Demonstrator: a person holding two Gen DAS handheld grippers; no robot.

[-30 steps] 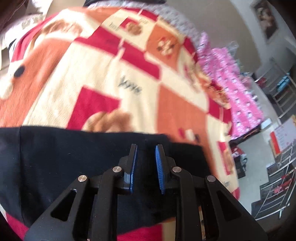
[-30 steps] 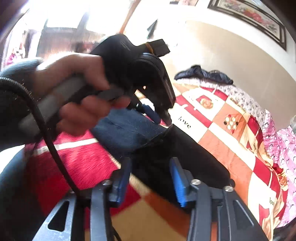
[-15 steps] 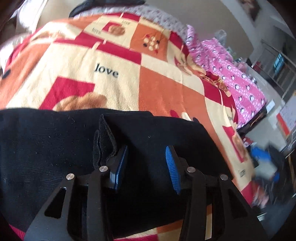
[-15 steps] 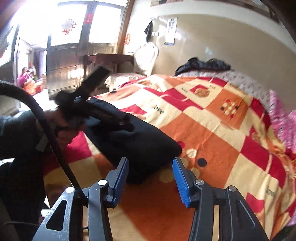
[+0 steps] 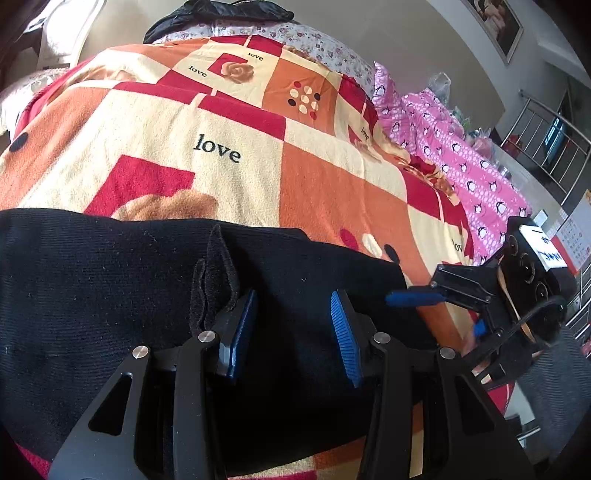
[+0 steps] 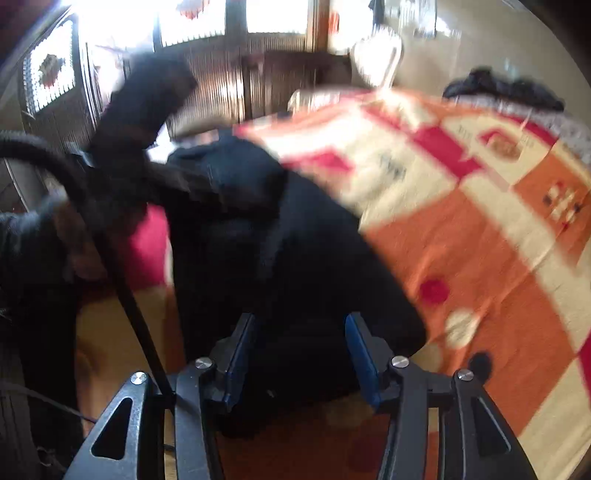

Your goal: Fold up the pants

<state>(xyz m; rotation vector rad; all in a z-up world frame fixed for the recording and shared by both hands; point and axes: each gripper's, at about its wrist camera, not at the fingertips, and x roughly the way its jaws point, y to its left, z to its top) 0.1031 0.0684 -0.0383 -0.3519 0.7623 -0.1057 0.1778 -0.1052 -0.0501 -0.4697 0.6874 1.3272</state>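
The black pants (image 5: 110, 295) lie folded on the bed's patterned blanket (image 5: 221, 147), across the lower half of the left wrist view. My left gripper (image 5: 291, 325) is open just above them, a raised fold edge beside its left finger. My right gripper (image 5: 436, 310) shows at the pants' right end, open. In the blurred right wrist view the pants (image 6: 295, 258) run away from my open right gripper (image 6: 299, 350), which straddles their near end. The left gripper (image 6: 147, 110) is a dark blur at the far end.
A pink penguin-print quilt (image 5: 461, 155) lies at the bed's right side. A dark garment (image 5: 221, 11) sits at the headboard. Metal railings (image 5: 546, 136) stand at the right. Windows and dark wooden furniture (image 6: 277, 81) are behind the bed.
My left gripper has opened and let go of the pants. My right gripper has swung toward the pants' right end and now straddles it.
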